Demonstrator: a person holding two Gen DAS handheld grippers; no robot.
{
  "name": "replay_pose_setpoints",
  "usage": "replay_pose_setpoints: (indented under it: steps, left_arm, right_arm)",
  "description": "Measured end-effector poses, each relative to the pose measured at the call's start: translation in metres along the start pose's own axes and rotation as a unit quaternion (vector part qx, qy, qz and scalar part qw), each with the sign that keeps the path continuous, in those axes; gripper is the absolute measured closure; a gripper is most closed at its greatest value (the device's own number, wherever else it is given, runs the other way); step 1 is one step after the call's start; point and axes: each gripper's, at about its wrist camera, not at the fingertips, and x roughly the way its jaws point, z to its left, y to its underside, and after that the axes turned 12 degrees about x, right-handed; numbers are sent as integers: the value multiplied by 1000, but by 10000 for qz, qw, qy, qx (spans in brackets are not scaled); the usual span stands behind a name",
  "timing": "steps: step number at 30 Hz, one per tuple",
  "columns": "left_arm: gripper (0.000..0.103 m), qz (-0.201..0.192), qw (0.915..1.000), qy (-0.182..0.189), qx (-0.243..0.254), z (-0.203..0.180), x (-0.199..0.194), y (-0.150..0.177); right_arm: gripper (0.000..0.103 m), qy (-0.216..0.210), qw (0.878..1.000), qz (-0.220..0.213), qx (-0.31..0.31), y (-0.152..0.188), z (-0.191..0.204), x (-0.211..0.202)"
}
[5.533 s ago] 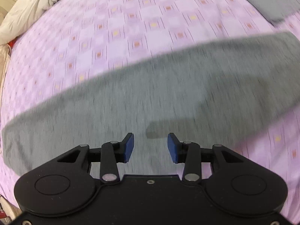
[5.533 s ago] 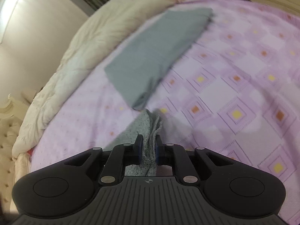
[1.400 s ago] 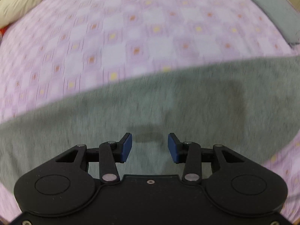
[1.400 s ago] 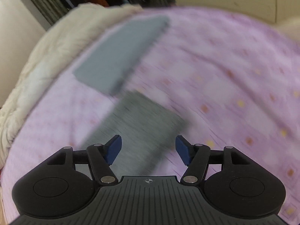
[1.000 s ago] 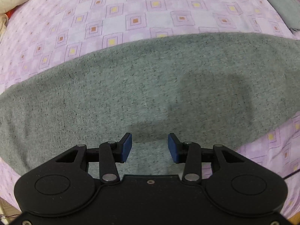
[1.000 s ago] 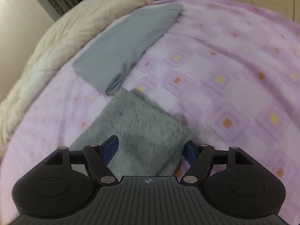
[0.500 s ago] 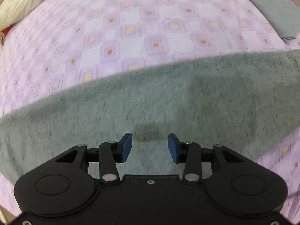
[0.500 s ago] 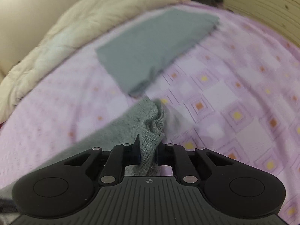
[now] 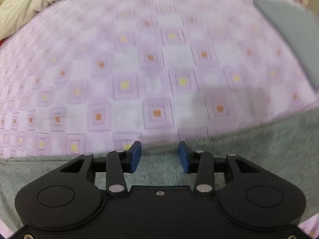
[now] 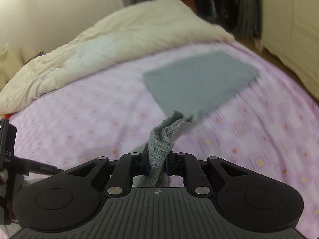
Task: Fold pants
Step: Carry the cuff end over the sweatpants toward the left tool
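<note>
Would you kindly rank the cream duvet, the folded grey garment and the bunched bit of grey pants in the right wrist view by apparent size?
1. cream duvet
2. folded grey garment
3. bunched grey pants, smallest though nearest the camera

A home bedroom: patterned bedsheet [image 9: 139, 69], cream duvet [image 10: 119, 39].

Speckled grey knit pants [image 9: 259, 145] spread across bed, one end [image 10: 163, 139] bunched, raised
</note>
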Motion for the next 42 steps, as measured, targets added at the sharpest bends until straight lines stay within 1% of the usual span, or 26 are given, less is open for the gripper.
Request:
replay_pose_setpoints:
  steps: [2, 4, 5, 8, 10, 12, 15, 18, 19, 20, 21, 22, 24, 25, 27, 30, 32, 34, 36, 39, 42]
  left_arm:
    - [54, -179, 9998, 66, -56, 13, -16, 10]
    - [54, -253, 9995, 153, -127, 32, -29, 28]
    - [54, -247, 9994, 184, -164, 41, -33, 35]
    - [54, -138, 9993, 216, -255, 70, -43, 71]
    - [54, -44, 9994, 146, -306, 91, -49, 98]
    - [54, 69, 9993, 71, -369, 113, -51, 125]
    - [54, 283, 9979, 27, -574, 148, -50, 162]
    - [54, 526, 9961, -35, -704, 179, -45, 193]
    - [54, 578, 9958, -62, -712, 187, -43, 200]
    - [54, 612, 9955, -80, -714, 194, -43, 206]
    - [54, 636, 9954, -89, -709, 202, -42, 212]
    - [54, 639, 9954, -86, -706, 208, -43, 215]
    - [54, 602, 9956, -61, -719, 219, -45, 220]
    - [54, 575, 9956, -29, -738, 223, -45, 219]
    - [54, 497, 9957, 64, -781, 228, -47, 218]
    - [54, 325, 9963, 237, -756, 225, -49, 203]
    - [54, 191, 9971, 366, -643, 215, -51, 189]
    - [54, 67, 9978, 484, -447, 199, -47, 169]
    - [54, -28, 9980, 587, -244, 181, -48, 159]
    - [54, -52, 9975, 711, -17, 154, -43, 150]
    - [53, 51, 9975, 687, 134, 129, -39, 156]
  right_arm:
    - [90, -60, 9994, -150, -293, 2, 28, -13]
    - [90, -166, 9974, -285, -644, 8, 63, -28]
    - [90, -254, 9958, -342, -815, 13, 82, -35]
    - [90, -533, 9907, -365, -1198, 35, 135, -49]
    - [90, -724, 9864, -283, -1450, 60, 172, -50]
    - [90, -796, 9801, -128, -1814, 96, 208, -38]
    - [90, -763, 9713, 236, -2239, 157, 247, -1]
    - [90, -516, 9547, 552, -2880, 225, 274, 46]
    - [88, -487, 9491, 676, -3037, 240, 279, 56]
    - [87, -455, 9424, 826, -3210, 252, 283, 66]
    - [82, -404, 9344, 974, -3403, 263, 284, 73]
    - [78, -410, 9308, 969, -3500, 270, 288, 73]
    - [76, -558, 9287, 944, -3542, 268, 285, 67]
    - [70, -653, 9298, 1013, -3477, 264, 284, 63]
    - [70, -878, 9336, 1091, -3297, 259, 280, 54]
    - [62, -958, 9390, 845, -3192, 254, 275, 34]
    - [62, -960, 9471, 730, -2973, 248, 268, 23]
    - [62, -865, 9593, 652, -2607, 237, 254, 17]
    - [63, -735, 9691, 654, -2261, 227, 236, 13]
    - [63, -449, 9773, 647, -1968, 221, 211, 11]
    - [63, -218, 9856, 674, -1534, 210, 180, 21]
